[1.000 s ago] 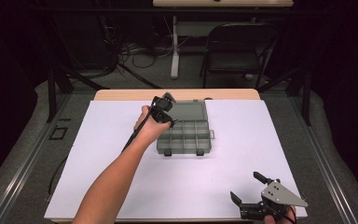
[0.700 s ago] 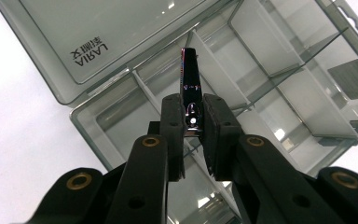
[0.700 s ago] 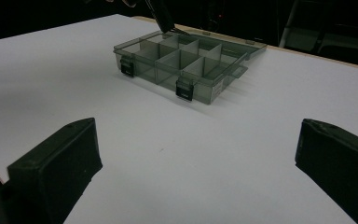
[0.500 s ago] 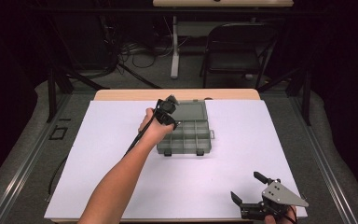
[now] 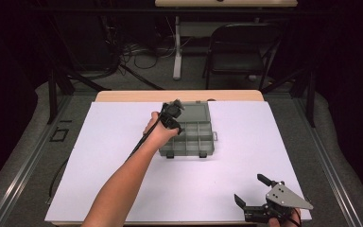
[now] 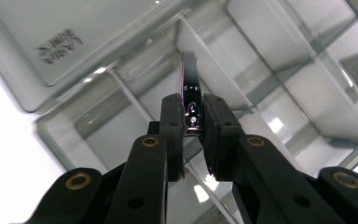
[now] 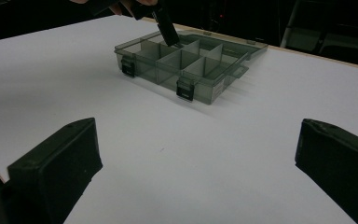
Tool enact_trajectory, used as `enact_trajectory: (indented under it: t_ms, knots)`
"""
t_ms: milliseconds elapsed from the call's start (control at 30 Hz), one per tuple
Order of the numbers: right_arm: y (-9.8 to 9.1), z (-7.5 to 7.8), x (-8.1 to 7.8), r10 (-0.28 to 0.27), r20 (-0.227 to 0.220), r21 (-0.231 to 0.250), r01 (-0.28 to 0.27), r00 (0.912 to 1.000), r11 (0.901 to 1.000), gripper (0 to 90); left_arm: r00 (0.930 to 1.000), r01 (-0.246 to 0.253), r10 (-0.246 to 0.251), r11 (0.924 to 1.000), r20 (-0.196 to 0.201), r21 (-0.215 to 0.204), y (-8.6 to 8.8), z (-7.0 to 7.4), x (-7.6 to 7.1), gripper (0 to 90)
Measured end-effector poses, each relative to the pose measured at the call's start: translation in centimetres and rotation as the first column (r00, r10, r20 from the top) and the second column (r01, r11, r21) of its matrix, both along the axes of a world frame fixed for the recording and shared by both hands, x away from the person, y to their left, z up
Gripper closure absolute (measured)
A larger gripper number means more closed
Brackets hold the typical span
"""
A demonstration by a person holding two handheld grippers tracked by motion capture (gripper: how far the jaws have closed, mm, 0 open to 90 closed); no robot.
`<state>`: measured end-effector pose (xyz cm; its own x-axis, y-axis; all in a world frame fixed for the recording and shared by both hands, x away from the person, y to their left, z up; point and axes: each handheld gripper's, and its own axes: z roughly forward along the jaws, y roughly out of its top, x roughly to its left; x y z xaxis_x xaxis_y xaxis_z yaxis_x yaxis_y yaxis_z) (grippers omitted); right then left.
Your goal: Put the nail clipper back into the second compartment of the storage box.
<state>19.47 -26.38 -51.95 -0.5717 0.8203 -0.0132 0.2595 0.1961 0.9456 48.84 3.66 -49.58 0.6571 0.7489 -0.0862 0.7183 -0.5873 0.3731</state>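
A smoke-grey translucent plastic organizer box (image 5: pixel 191 135) lies open on the white table surface (image 5: pixel 99 142), towards the far middle. Its lid (image 5: pixel 196 112) is folded flat behind the base. Thin upright dividers split the base into rectangular compartments, and two dark latches (image 7: pixel 185 88) sit on the near wall. The compartments visible from the right gripper view appear bare; the far ones cannot be judged from there.

The left gripper (image 6: pixel 189 123) reaches down into a compartment at the left rear of the base, beside a divider wall. Its black jaws are pinched on a thin, shiny metal disc (image 6: pixel 189 86), held edge-on between the pads. The disc has a mirror-like, chrome finish and a rounded rim; what it is exactly cannot be told. It hangs just above the compartment floor, and whether it touches cannot be told. The person's left hand (image 5: pixel 160 132) wraps the gripper body, with the cable trailing along the bare forearm.

The right gripper (image 5: pixel 253 194) rests at the near right corner of the table, well apart from the box, jaws spread wide and holding nothing. A grey three-cornered plate (image 5: pixel 286 197) tops it.
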Motion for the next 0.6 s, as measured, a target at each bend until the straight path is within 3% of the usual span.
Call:
enact_trajectory:
  t_ms: [100,400,600]
  knots:
    - [0.0,0.0,0.0,0.002,-0.001,-0.002,-0.002,1.0000,1.0000,0.0,0.9989,0.027,-0.027,0.9996,0.039,0.005,-0.2,0.0,-0.1,69.4]
    - [0.0,0.0,0.0,0.005,-0.002,-0.006,-0.005,1.0000,1.0000,0.0,0.9972,0.001,0.002,0.9991,0.075,-0.041,0.2,0.9,-0.3,51.4]
    - [0.1,0.0,0.0,0.004,-0.008,-0.003,-0.004,1.0000,1.0000,0.0,0.9889,-0.003,0.011,0.9986,0.148,-0.054,0.9,1.6,-0.6,41.6]
